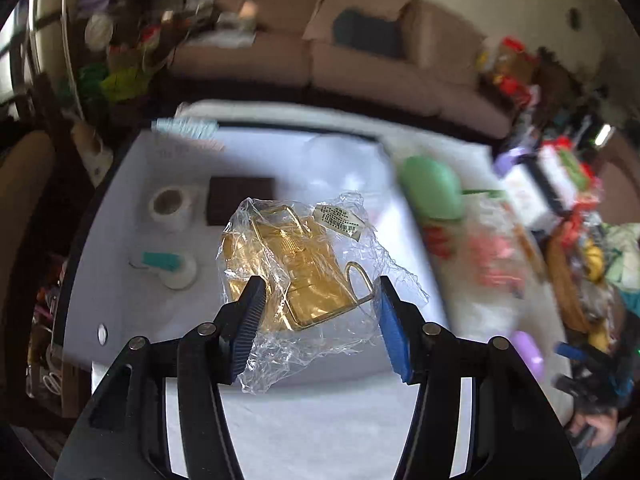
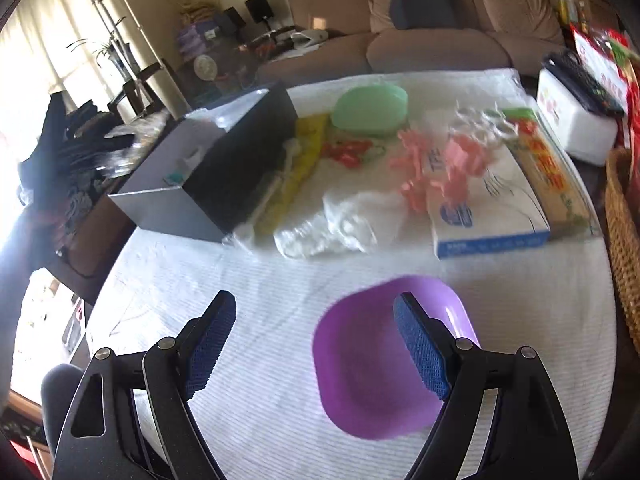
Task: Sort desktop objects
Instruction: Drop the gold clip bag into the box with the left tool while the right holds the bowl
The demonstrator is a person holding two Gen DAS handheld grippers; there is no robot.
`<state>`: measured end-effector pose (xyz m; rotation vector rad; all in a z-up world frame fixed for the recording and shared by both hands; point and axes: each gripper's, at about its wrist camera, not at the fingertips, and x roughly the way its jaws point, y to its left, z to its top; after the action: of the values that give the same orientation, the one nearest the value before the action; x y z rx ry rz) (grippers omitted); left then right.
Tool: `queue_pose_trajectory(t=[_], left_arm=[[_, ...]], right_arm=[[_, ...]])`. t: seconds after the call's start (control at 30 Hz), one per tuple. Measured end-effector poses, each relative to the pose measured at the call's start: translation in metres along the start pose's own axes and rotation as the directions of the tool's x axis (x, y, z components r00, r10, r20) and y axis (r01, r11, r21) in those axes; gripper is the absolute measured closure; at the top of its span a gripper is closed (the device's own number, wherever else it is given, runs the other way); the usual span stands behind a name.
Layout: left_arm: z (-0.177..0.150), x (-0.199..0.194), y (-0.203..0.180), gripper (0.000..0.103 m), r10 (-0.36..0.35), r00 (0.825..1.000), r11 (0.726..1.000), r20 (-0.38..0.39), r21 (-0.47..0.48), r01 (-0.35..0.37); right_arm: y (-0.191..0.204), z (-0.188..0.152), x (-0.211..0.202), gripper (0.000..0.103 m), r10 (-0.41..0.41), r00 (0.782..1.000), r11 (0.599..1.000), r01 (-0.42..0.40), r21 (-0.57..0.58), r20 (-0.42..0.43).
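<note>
In the left wrist view my left gripper (image 1: 320, 312) is open over a grey open box (image 1: 132, 280). A clear plastic bag of gold metal clips (image 1: 304, 264) is between and just beyond its fingers; I cannot tell whether it touches them. In the box are a white tape roll (image 1: 170, 204), a dark flat block (image 1: 240, 200) and a white and teal item (image 1: 168, 266). In the right wrist view my right gripper (image 2: 316, 344) is open and empty above a purple bowl (image 2: 376, 364) on the white cloth (image 2: 248, 396).
In the right wrist view the box (image 2: 224, 168) stands at the left. Behind lie a green lidded container (image 2: 370, 108), pink clips (image 2: 436, 168), a blue and white carton (image 2: 488, 216), crumpled clear plastic (image 2: 336, 224), a yellow packet (image 2: 296, 168) and a wicker basket (image 2: 624, 240).
</note>
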<state>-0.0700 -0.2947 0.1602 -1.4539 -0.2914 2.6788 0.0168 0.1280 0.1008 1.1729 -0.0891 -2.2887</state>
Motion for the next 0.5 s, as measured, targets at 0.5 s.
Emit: queue_pose_trajectory(t=[0.5], left_arm=[[0.042,0.117,0.054,0.035,0.150,0.936,0.985,-0.318,-0.037,-0.171]], right_arm=[[-0.004,0.009,0.023,0.019,-0.017,0.999,1.000,0.017,-0.004,-0.038]])
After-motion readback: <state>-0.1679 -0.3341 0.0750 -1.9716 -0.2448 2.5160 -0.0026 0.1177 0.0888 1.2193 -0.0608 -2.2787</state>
